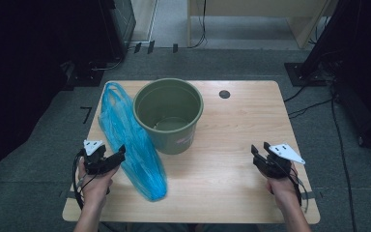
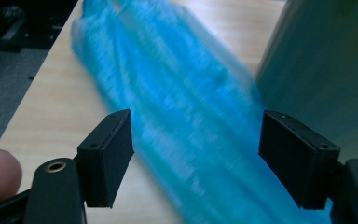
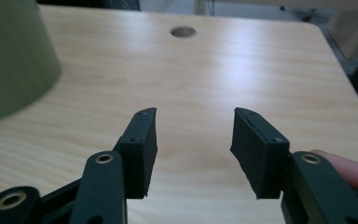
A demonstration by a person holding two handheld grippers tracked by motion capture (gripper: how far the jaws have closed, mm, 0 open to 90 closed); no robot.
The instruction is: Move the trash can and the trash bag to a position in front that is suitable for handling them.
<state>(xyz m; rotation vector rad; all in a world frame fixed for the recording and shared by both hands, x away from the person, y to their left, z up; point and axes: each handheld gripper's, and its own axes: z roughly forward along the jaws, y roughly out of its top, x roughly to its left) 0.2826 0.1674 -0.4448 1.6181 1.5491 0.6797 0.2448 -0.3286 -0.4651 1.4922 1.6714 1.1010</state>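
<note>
Left gripper (image 1: 117,155): we hold it released, jaws spread wide, just beside the blue plastic bag (image 1: 130,140), whose blurred folds show beyond the gap in the left gripper view.
Right gripper (image 1: 257,154): released too, jaws apart over bare wood, grasping nothing, well apart from the bag.
Blue plastic bag: it lies stretched along the counter's (image 1: 232,135) left part, touching the bucket's side.
Green bucket (image 1: 169,113): upright near the counter's middle (open top toward us).
Round hole (image 1: 224,94): near the far edge, right of the bucket.
</note>
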